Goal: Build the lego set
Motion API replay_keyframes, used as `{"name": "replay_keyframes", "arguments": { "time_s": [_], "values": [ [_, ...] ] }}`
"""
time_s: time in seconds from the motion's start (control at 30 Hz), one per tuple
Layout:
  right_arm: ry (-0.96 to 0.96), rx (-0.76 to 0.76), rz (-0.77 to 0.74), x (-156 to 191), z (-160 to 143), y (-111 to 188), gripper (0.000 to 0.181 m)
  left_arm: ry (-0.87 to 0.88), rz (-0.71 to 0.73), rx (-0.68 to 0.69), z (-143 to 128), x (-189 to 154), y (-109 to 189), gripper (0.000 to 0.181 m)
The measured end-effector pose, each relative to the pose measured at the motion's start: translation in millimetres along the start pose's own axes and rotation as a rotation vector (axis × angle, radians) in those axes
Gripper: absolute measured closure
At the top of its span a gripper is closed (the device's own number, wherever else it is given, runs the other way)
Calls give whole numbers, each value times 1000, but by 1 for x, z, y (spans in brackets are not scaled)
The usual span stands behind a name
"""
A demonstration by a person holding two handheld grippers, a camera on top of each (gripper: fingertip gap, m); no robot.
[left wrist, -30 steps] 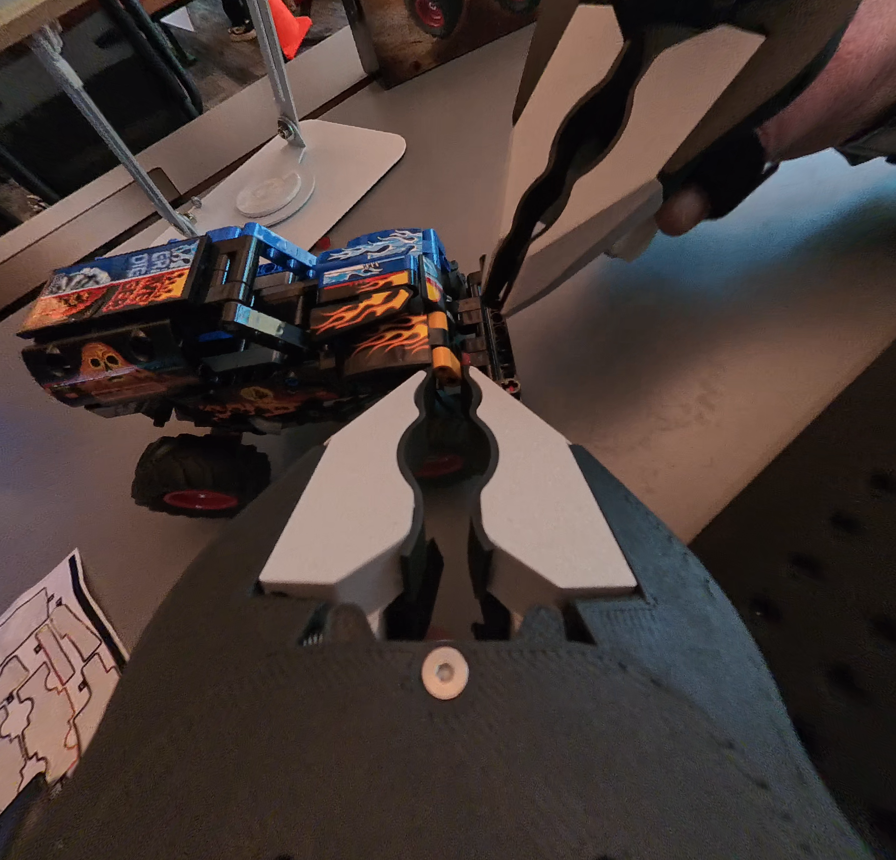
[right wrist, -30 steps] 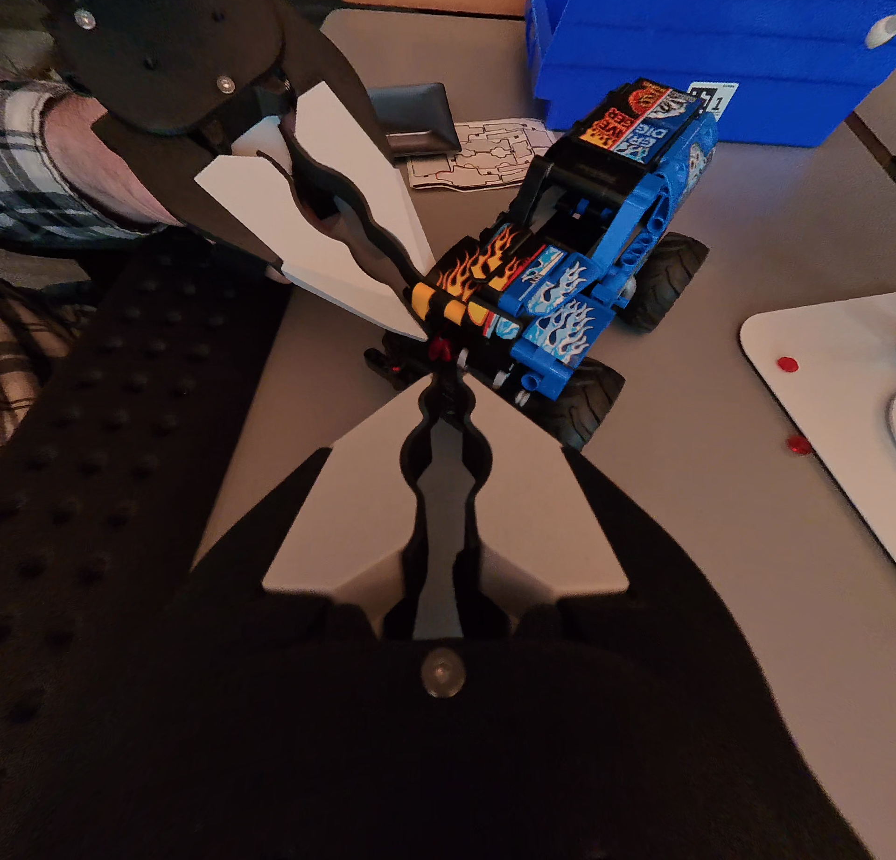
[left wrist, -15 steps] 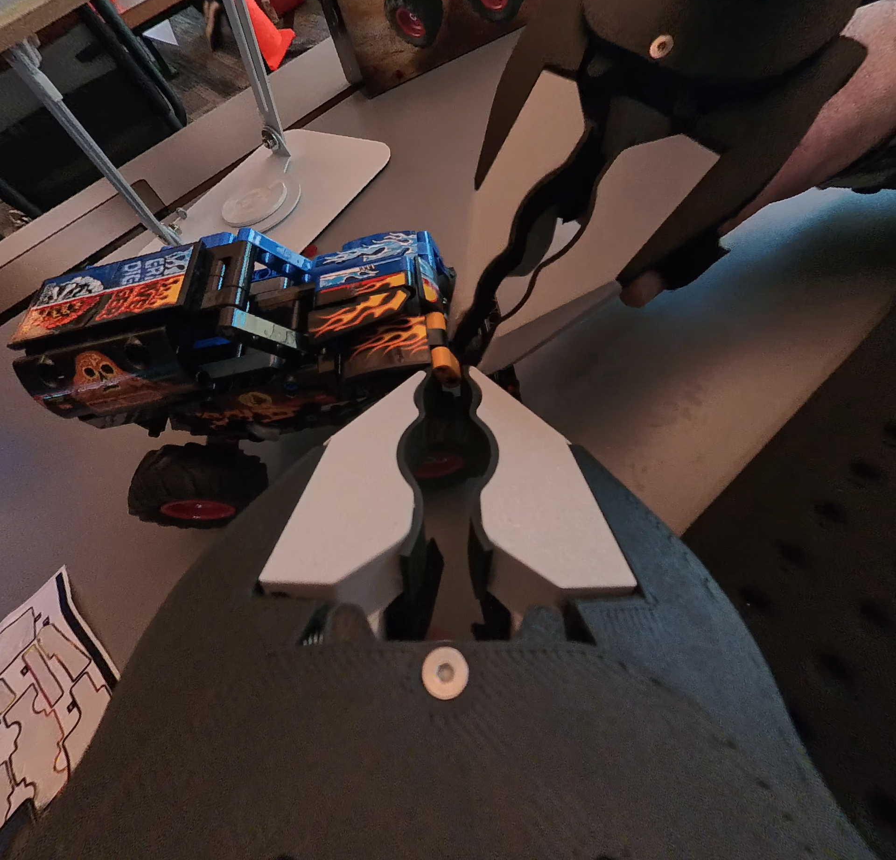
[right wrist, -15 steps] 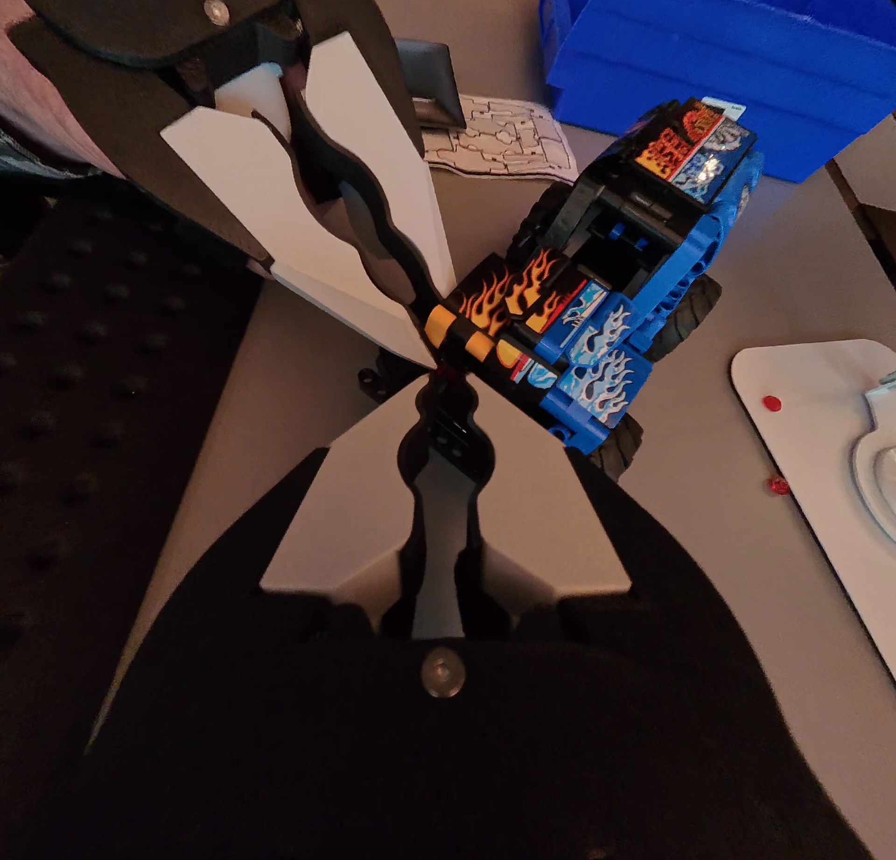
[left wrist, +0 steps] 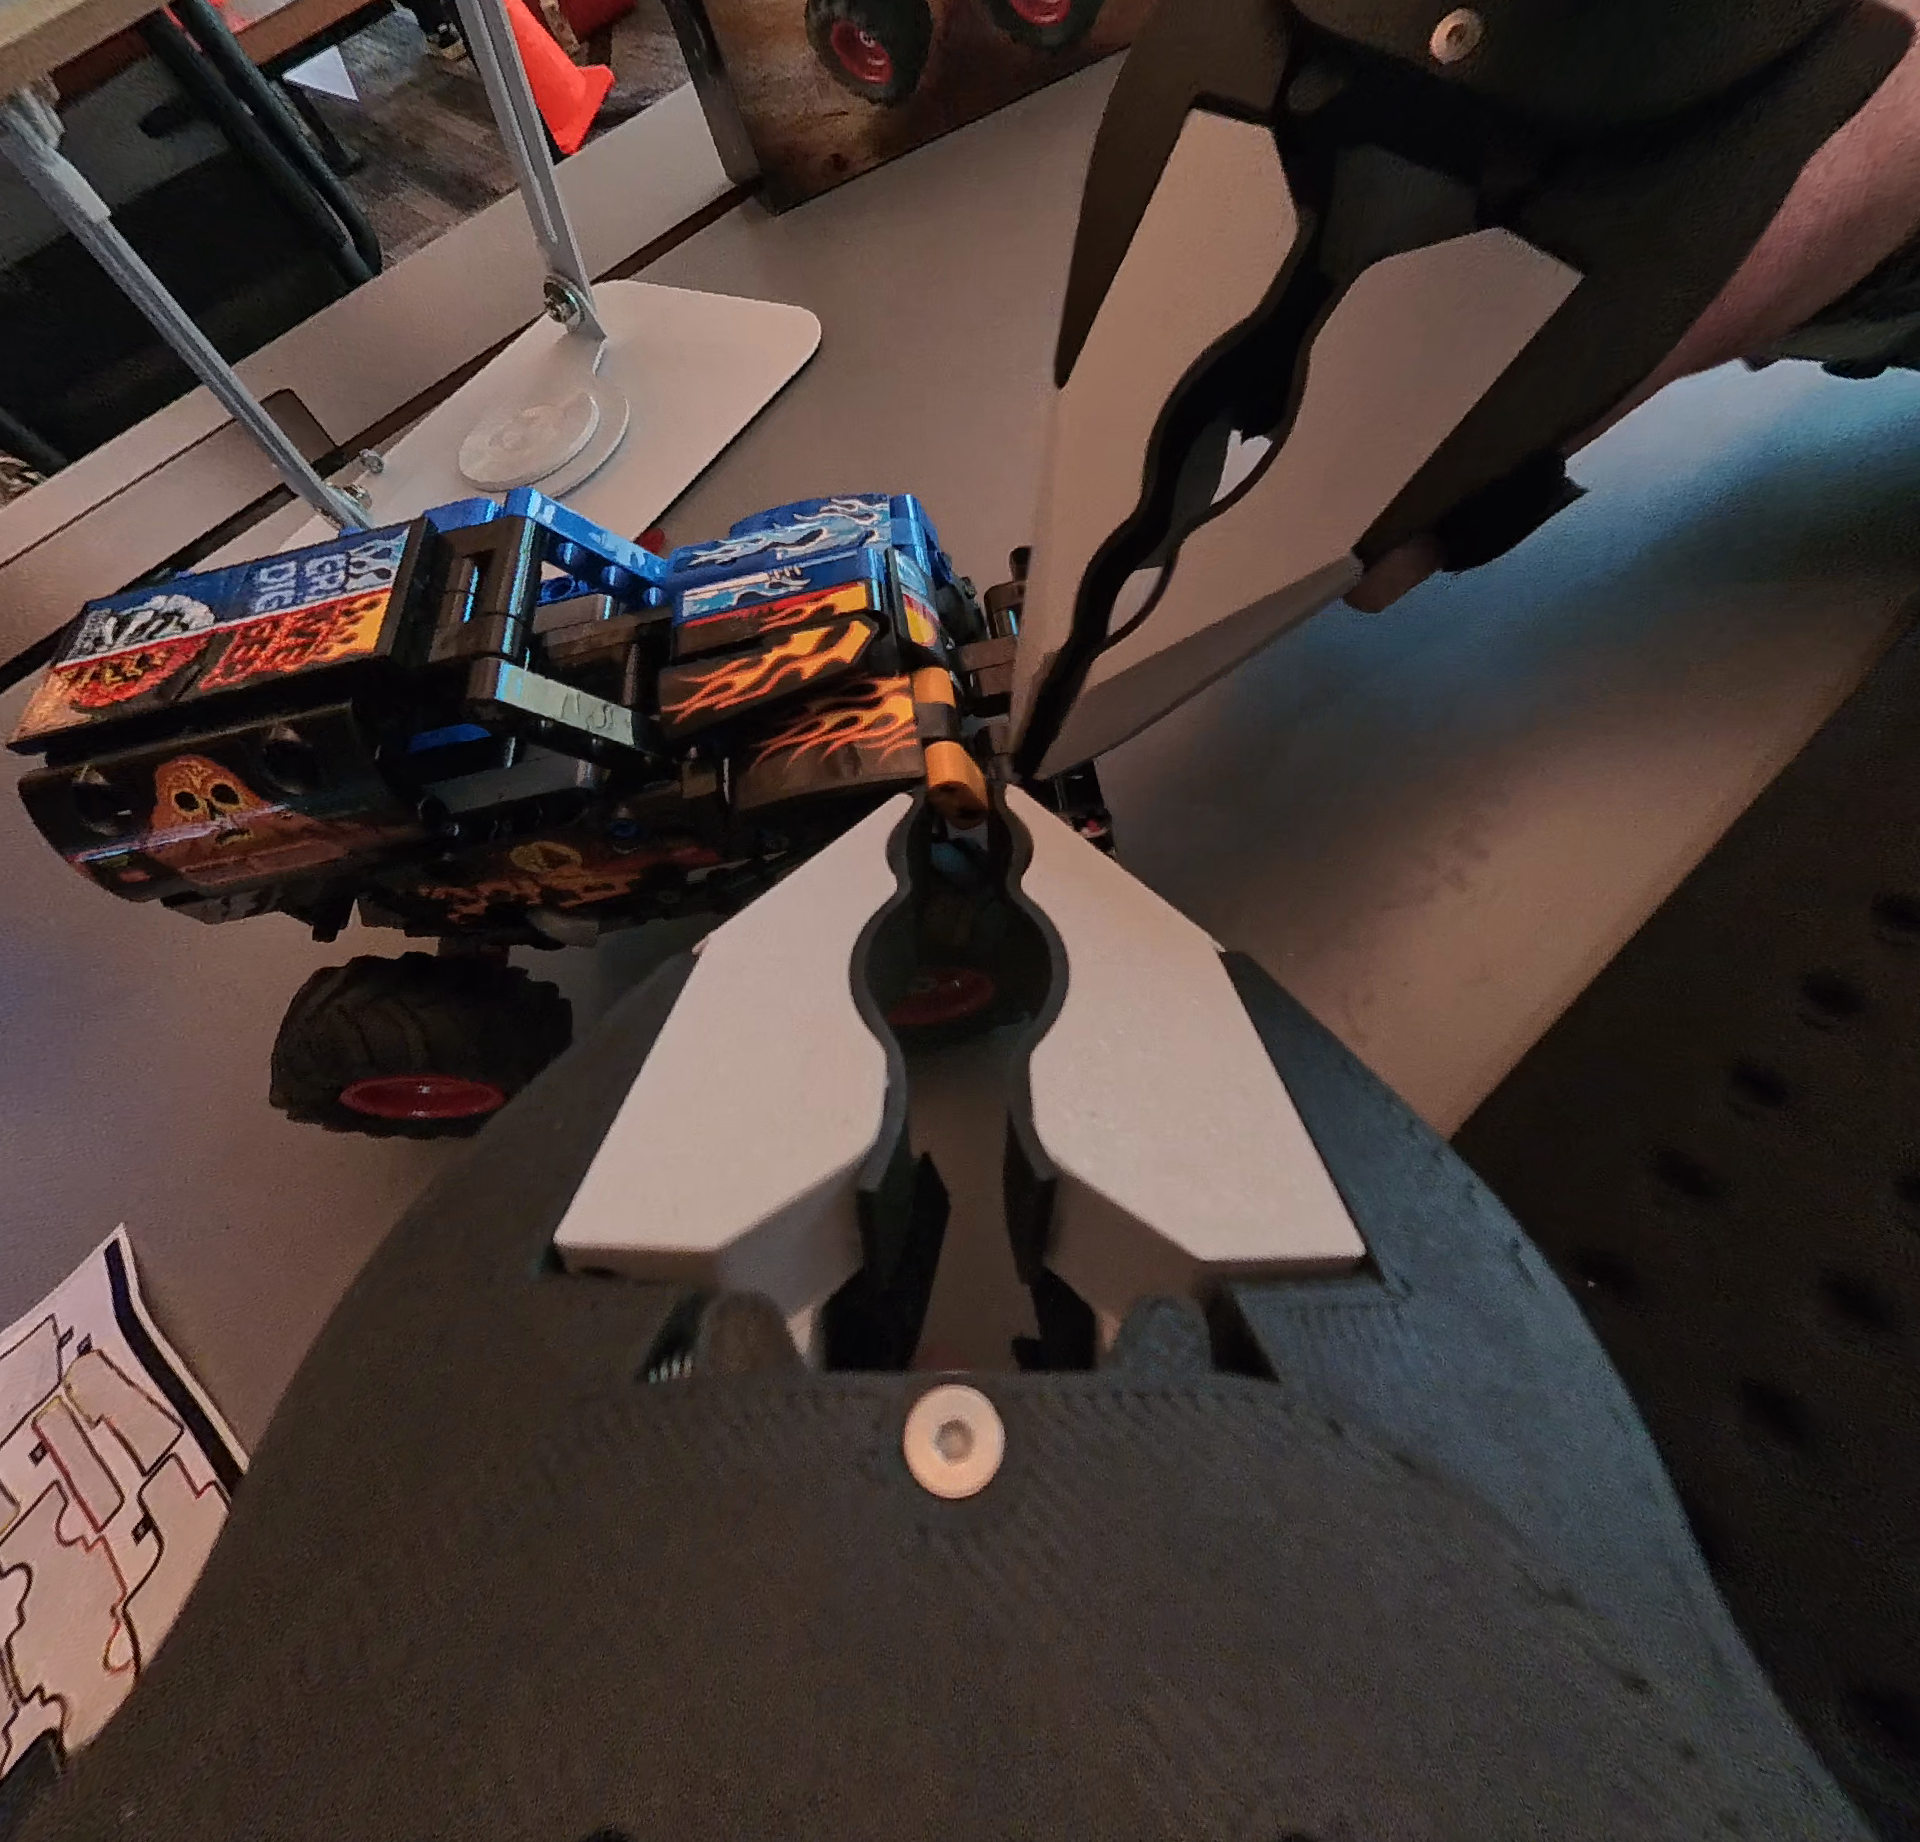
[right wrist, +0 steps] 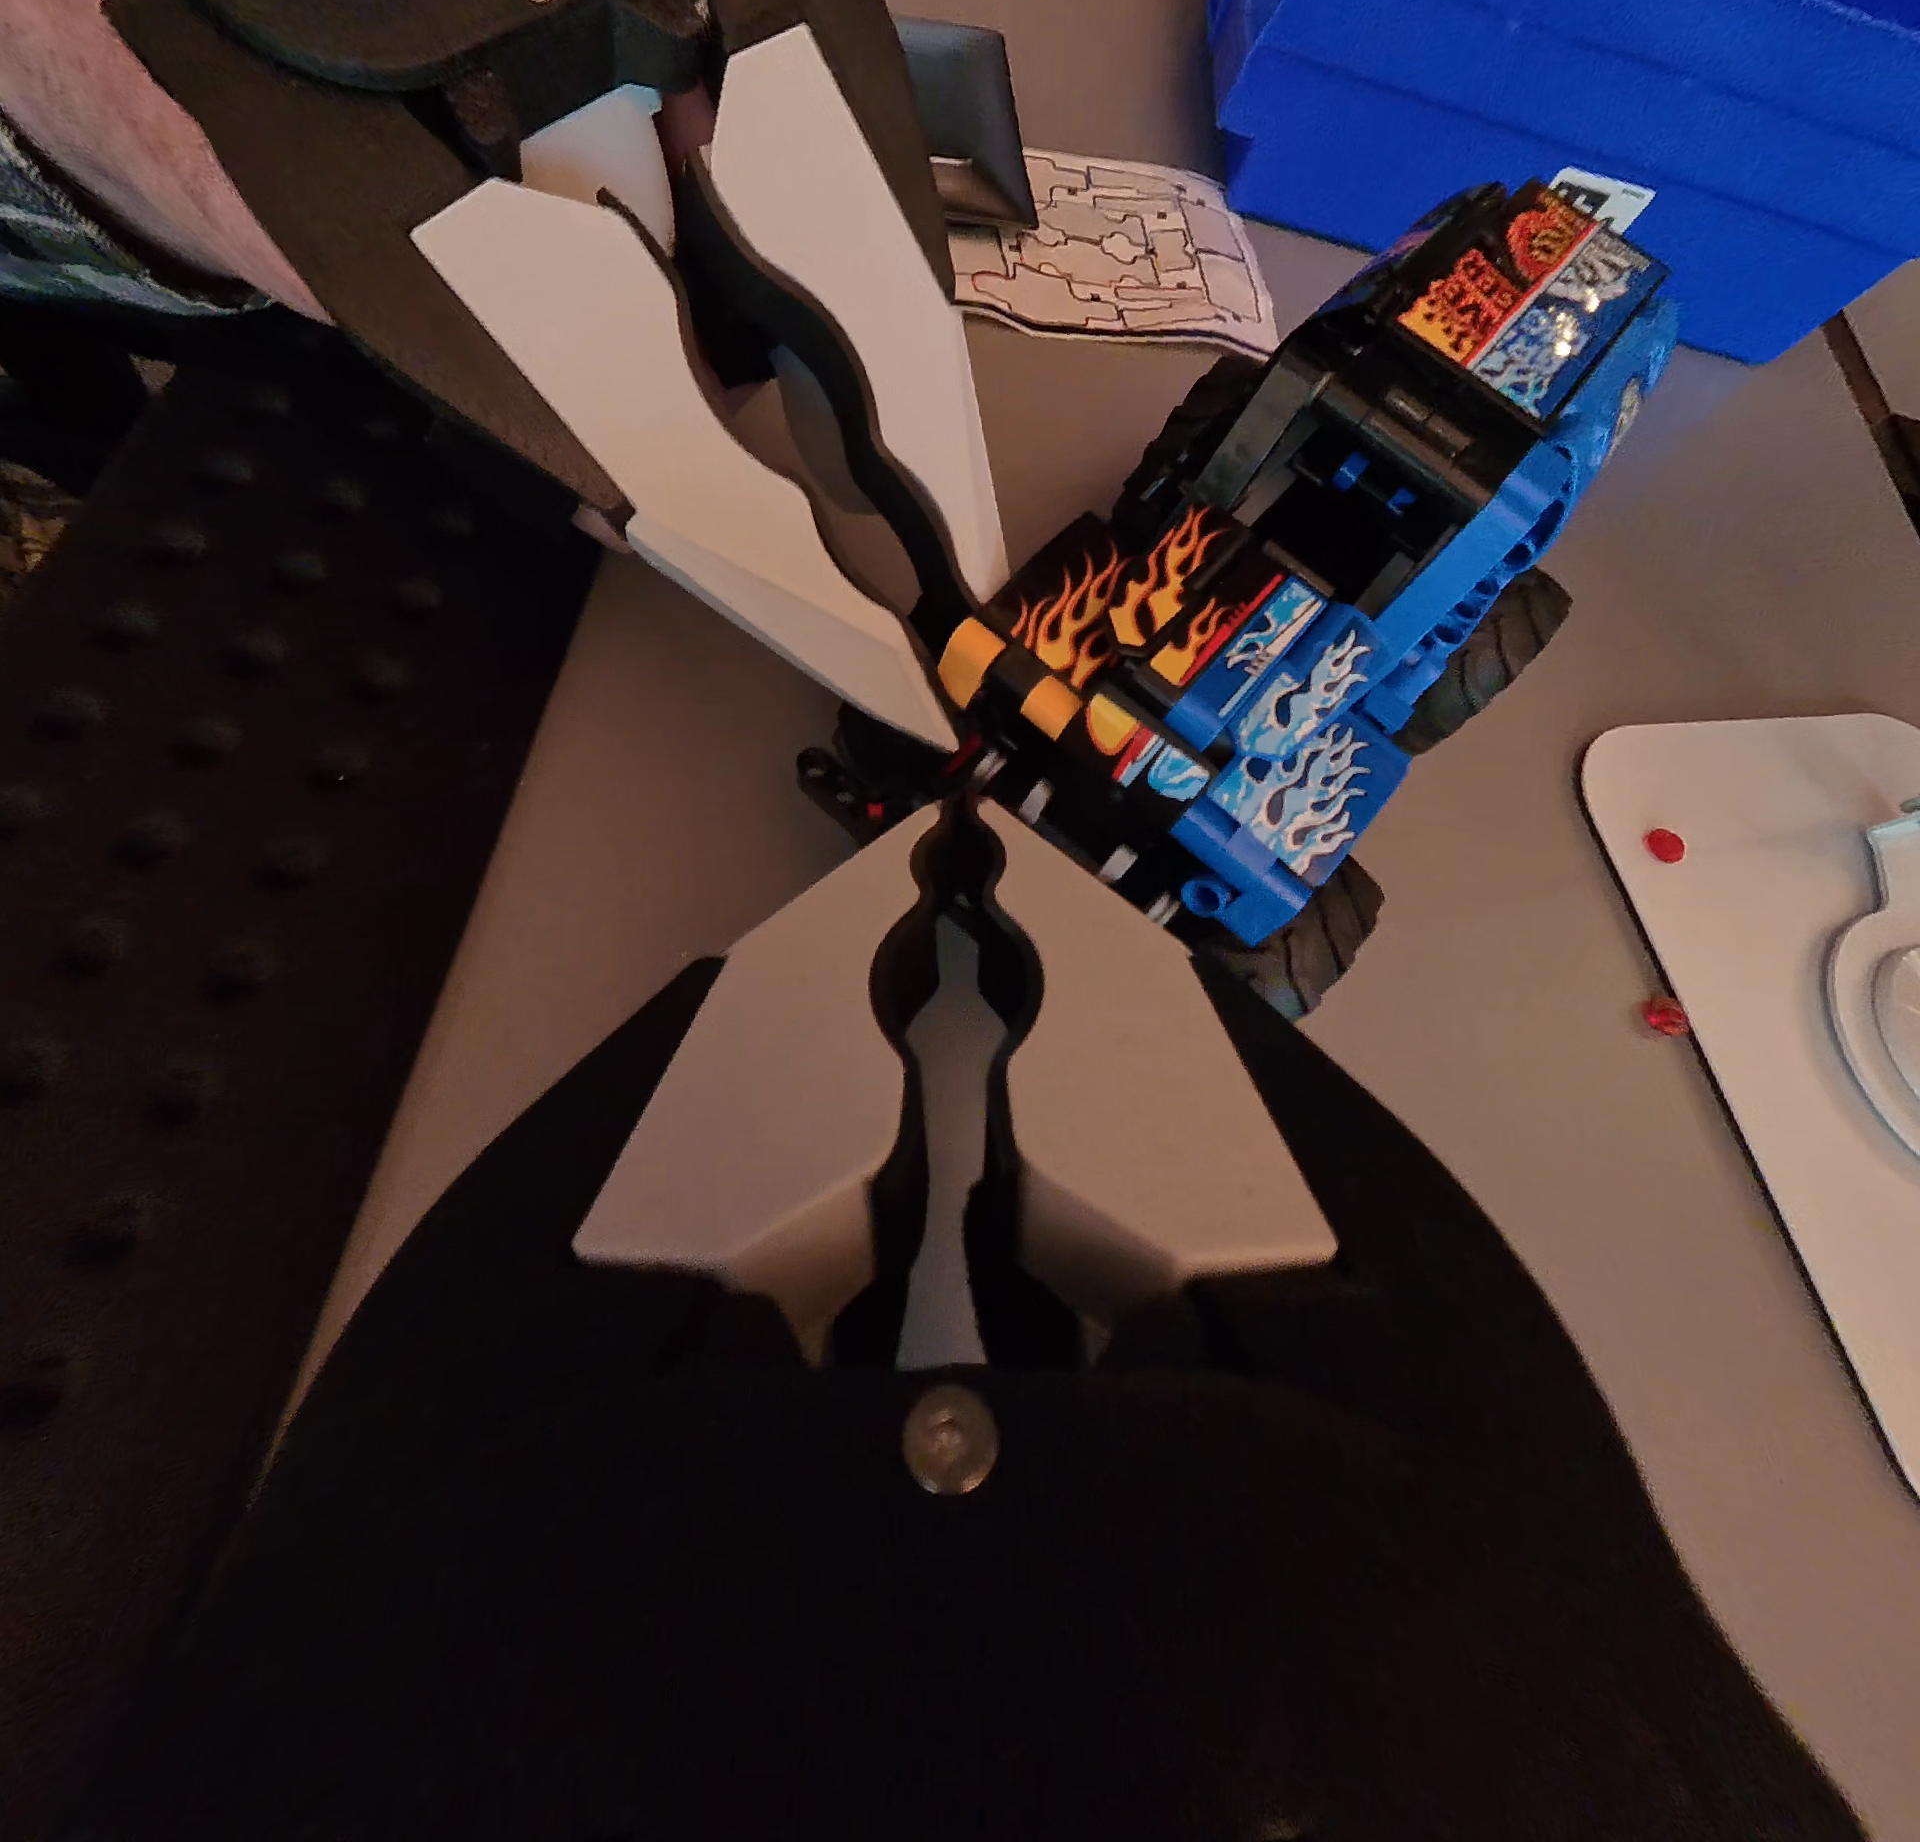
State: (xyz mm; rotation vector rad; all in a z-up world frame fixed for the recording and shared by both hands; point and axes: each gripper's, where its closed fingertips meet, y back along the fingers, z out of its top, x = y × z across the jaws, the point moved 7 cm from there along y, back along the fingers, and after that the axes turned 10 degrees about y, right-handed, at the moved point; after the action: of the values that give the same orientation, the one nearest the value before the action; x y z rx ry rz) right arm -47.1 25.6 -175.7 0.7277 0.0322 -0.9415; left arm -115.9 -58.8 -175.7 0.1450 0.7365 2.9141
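A Lego monster truck (left wrist: 499, 691), blue and black with flame stickers, stands tilted on the grey table (left wrist: 1351, 857). Its rear wheel (left wrist: 416, 1060) is on the table. My left gripper (left wrist: 958, 818) is shut on the truck's front end, beside an orange pin (left wrist: 951, 772). My right gripper (left wrist: 1023, 758) comes in steeply from the upper right, and its tips are shut on the same front end. In the right wrist view the truck (right wrist: 1351, 649) points at me. My right gripper (right wrist: 956, 818) pinches its black front bumper, and the left gripper (right wrist: 940, 722) meets it from the upper left.
A white lamp base (left wrist: 623, 390) and the set's box (left wrist: 904, 47) stand behind the truck. A blue bin (right wrist: 1558, 78) and a printed sheet (right wrist: 1122, 254) lie beyond it. Red studs (right wrist: 1664, 843) lie on the lamp base. A black dotted mat (right wrist: 208, 753) borders the table. Only a small space, under 4 cm, lies between the two pairs of fingers.
Both grippers have kept their hold on the truck's front. The right gripper has swung up steeper and closer, and the truck has turned and tilted a little more.
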Motion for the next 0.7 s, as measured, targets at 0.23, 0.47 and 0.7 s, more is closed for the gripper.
{"name": "replay_keyframes", "arguments": {
  "time_s": [0.23, 0.47, 0.7],
  "values": [
    [-70, -32, 73, -2, -5, 15, 177, 0, 9, -4, 1, 6, 1, 173],
    [-110, 81, 187, 18, -26, 2, 168, 2, 11, -3, 0, 8, 0, 172],
    [-115, 122, 196, 23, -30, -11, 175, 3, 10, -9, 0, 8, 0, 172]
  ]
}}
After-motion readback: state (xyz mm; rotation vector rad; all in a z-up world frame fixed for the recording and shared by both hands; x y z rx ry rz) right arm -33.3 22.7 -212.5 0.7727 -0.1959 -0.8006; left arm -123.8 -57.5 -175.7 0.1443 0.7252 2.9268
